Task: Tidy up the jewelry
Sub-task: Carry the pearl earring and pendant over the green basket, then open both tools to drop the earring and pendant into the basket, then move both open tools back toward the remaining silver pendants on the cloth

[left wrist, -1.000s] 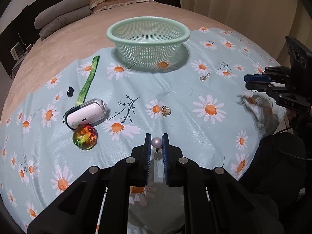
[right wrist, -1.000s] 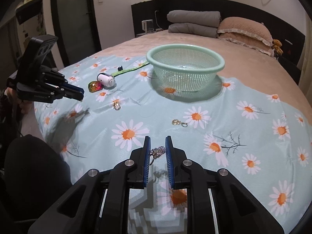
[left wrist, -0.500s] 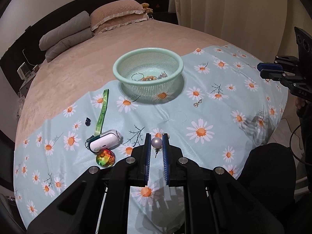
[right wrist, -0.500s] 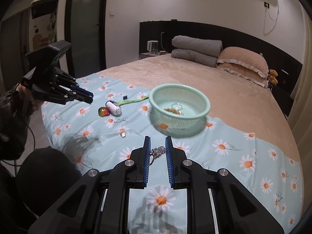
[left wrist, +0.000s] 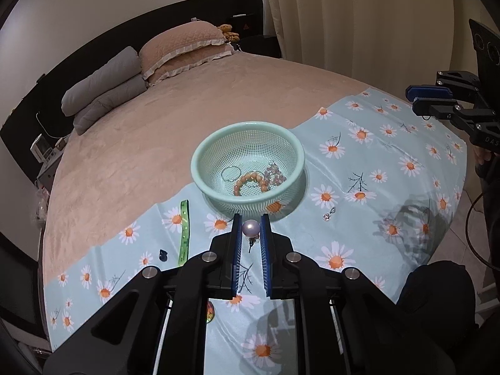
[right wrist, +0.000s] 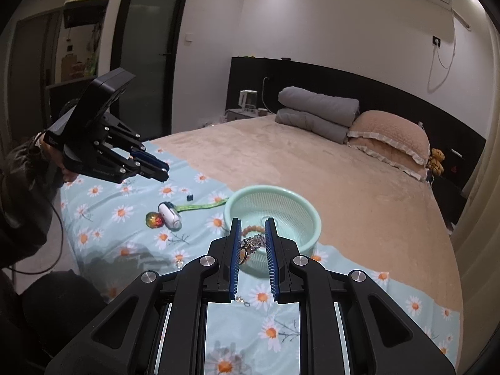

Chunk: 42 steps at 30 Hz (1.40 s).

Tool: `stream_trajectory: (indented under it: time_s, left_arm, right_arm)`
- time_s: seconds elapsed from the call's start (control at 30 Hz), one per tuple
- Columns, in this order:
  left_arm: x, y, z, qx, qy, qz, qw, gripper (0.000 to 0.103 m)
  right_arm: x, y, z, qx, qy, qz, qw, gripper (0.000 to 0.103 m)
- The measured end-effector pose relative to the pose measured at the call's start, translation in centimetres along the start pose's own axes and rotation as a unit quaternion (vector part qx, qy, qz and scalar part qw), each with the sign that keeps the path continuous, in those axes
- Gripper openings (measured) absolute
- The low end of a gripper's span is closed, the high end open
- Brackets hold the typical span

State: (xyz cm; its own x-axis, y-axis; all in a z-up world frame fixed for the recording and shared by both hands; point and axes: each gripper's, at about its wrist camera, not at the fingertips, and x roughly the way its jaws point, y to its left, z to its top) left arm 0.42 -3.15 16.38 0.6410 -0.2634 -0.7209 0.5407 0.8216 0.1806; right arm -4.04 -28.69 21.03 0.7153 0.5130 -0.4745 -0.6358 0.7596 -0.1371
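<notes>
Jewelry sits in both of your grippers: your left gripper (left wrist: 251, 229) is clamped on a pearl earring (left wrist: 251, 228), your right gripper (right wrist: 253, 240) on a sparkly ring (right wrist: 252, 243), both raised above the daisy cloth (left wrist: 375, 162). Beads and a hoop lie in the green basket (left wrist: 200, 168); a small charm (left wrist: 328, 214) lies on the cloth beside it.

The left gripper (left wrist: 251, 229) pinches a pearl earring (left wrist: 251, 228) between its blue fingers (left wrist: 237, 243). Directly at twelve o'clock sits the green basket (left wrist: 200, 168), holding a bead bracelet (left wrist: 250, 181). A small charm (left wrist: 328, 214) lies at two o'clock on the daisy cloth (left wrist: 390, 168).
</notes>
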Motion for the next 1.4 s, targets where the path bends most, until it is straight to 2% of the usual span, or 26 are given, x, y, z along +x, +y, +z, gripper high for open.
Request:
stream_trajectory:
  time_s: [0.2,0.3,0.6,0.83,0.87,0.9,0.93,0.97,1.0,1.03,1.17,1.27,1.4]
  left_arm:
    - [3.1,1.4,2.6,0.006,0.0,-0.002,1.0,0.012]
    - [5.6,2.2,3.0,-0.001,0.008,-0.009,0.9999,0.012]
    - [13.6,3.7,2.6,-0.021,0.041,-0.04,0.9982,0.012]
    - [15.6,4.4,2.1,-0.022,0.048,-0.045,0.9976,0.012]
    - [15.8,4.6,2.2,-0.022,0.048,-0.045,0.9976,0.012]
    - [15.8,4.7,2.3,-0.022,0.047,-0.047,0.9975,0.013]
    - [15.8,4.7,2.4,-0.022,0.044,-0.05,0.9975,0.017]
    - [15.6,4.7,2.5,-0.019,0.039,-0.048,0.9979,0.043]
    - [15.1,4.6,2.5,-0.015,0.029,-0.034,0.9989,0.072]
    - [14.5,4.4,2.4,-0.009,0.015,-0.018,0.9997,0.079]
    - [13.1,4.2,2.5,-0.002,0.004,-0.014,0.9999,0.09]
    - [12.6,3.9,2.5,0.005,0.013,0.001,0.9999,0.09]
    - [11.2,3.4,2.5,0.01,0.012,-0.001,0.9999,0.09]
  right_arm:
    - [3.8,-2.2,1.6,-0.002,-0.001,0.002,1.0,0.015]
    - [6.7,-2.8,1.5,0.005,0.012,0.002,1.0,0.015]
    - [15.1,-4.3,-0.7,0.037,0.046,0.014,0.998,0.015]
    - [19.1,-4.3,-1.1,0.044,0.055,0.02,0.997,0.015]
    - [19.4,-4.4,-1.2,0.049,0.055,0.015,0.997,0.017]
    - [19.8,-4.5,-1.2,0.056,0.057,0.005,0.997,0.024]
    - [20.1,-4.7,-1.4,0.064,0.062,-0.007,0.996,0.058]
    - [20.1,-4.8,-1.6,0.071,0.061,-0.022,0.995,0.085]
    - [19.9,-4.9,-1.8,0.069,0.052,-0.039,0.995,0.085]
    - [19.5,-4.9,-2.0,0.064,0.046,-0.051,0.996,0.085]
    - [18.2,-5.9,-2.4,0.08,0.049,-0.068,0.993,0.085]
    - [17.4,-6.4,-2.6,0.094,0.054,-0.077,0.991,0.085]
    - [16.1,-6.0,-2.5,0.091,0.059,-0.081,0.991,0.085]
